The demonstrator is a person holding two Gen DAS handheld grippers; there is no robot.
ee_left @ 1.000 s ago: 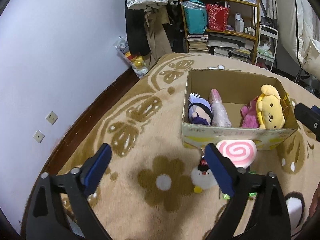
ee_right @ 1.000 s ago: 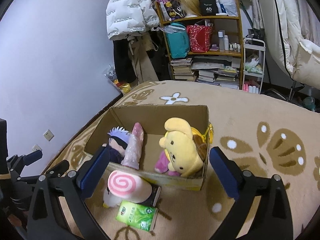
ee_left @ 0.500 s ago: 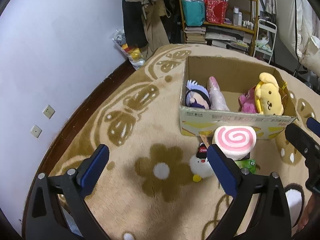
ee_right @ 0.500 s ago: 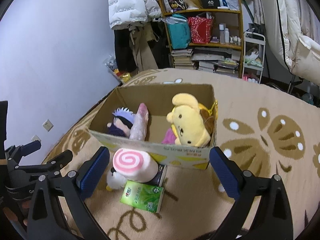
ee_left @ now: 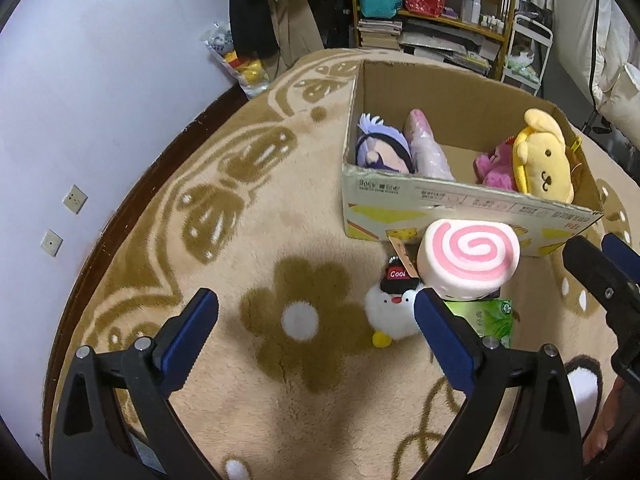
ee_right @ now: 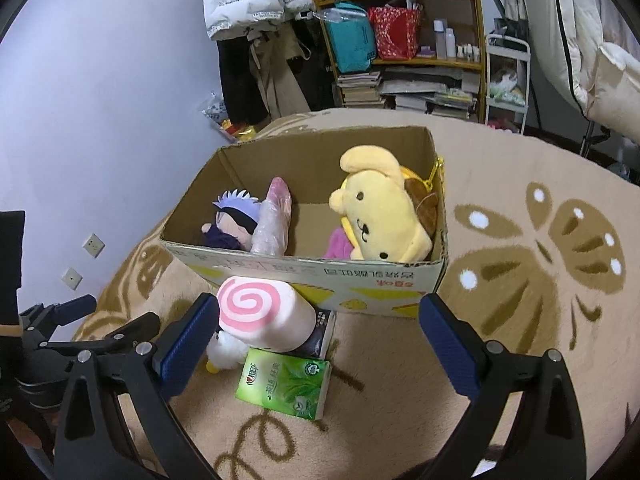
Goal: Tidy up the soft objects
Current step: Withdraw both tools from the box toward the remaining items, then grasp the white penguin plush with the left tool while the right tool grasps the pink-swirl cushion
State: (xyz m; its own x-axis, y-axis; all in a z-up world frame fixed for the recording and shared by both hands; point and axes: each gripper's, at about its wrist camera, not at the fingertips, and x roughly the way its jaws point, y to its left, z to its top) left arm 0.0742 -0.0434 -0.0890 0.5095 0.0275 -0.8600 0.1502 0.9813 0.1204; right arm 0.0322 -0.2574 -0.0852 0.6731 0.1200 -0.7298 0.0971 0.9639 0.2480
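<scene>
A cardboard box (ee_left: 460, 200) (ee_right: 312, 276) stands on the rug. It holds a purple-haired doll (ee_left: 384, 150) (ee_right: 236, 220), a wrapped pink plush (ee_left: 428, 148) (ee_right: 274, 220), a pink plush (ee_left: 494, 166) and a yellow dog plush (ee_left: 544, 164) (ee_right: 384, 212). In front of the box a pink swirl roll plush (ee_left: 468, 258) (ee_right: 260, 312) rests on a white penguin plush (ee_left: 390, 310) (ee_right: 226, 350) and a dark pack. A green tissue pack (ee_left: 490, 318) (ee_right: 286, 382) lies beside them. My left gripper (ee_left: 316, 330) and right gripper (ee_right: 318, 340) are both open and empty, short of the pile.
A beige rug (ee_left: 280, 380) with brown flower and butterfly patterns covers the floor. A white wall (ee_left: 80, 80) with sockets runs along the left. Shelves (ee_right: 404, 48) with books and bags, hanging coats (ee_right: 248, 0) and a white cart (ee_right: 506, 80) stand behind the box.
Both grippers have pulled back and dropped lower, so the box and the pile in front of it sit nearer the middle of each view. Both stay open.
</scene>
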